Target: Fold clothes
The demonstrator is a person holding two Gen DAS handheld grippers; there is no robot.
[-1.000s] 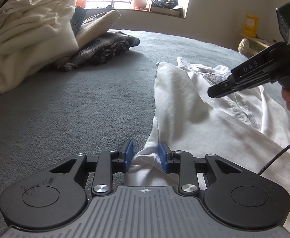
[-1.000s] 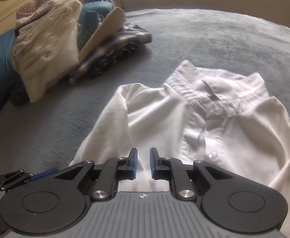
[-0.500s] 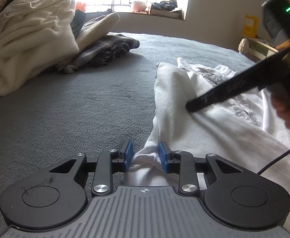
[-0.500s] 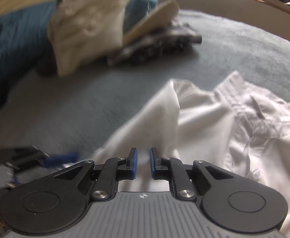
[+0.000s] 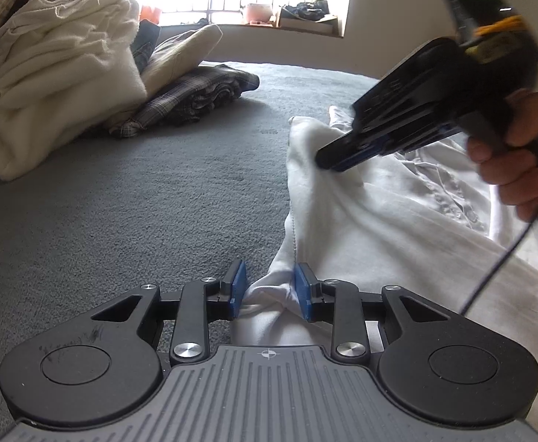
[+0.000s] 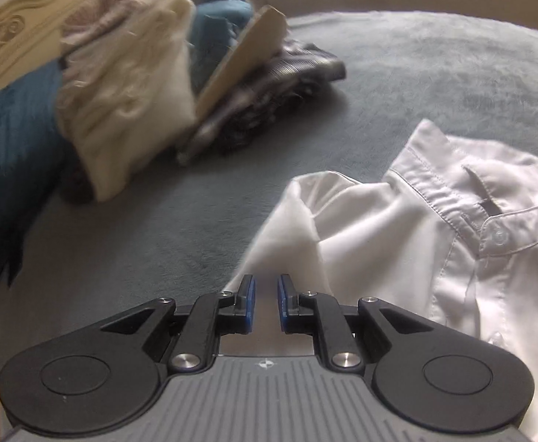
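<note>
- A white shirt [image 5: 397, 221], lying on the grey bed [image 5: 140, 202], is being pinched at a bunched edge by the left gripper [image 5: 269, 287].
- The right gripper [image 6: 266, 300], jaws narrow and seemingly empty, is being positioned over the shoulder fold.
- Next, probably: shoulder cloth is to be gripped.

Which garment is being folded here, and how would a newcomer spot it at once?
Start from the grey bedspread covering the bed. The heap of clothes sits towards the headboard; apart from it, alone on open bedspread, lies the white shirt. Only it has a buttoned collar, and it is spread out, not piled.
</note>
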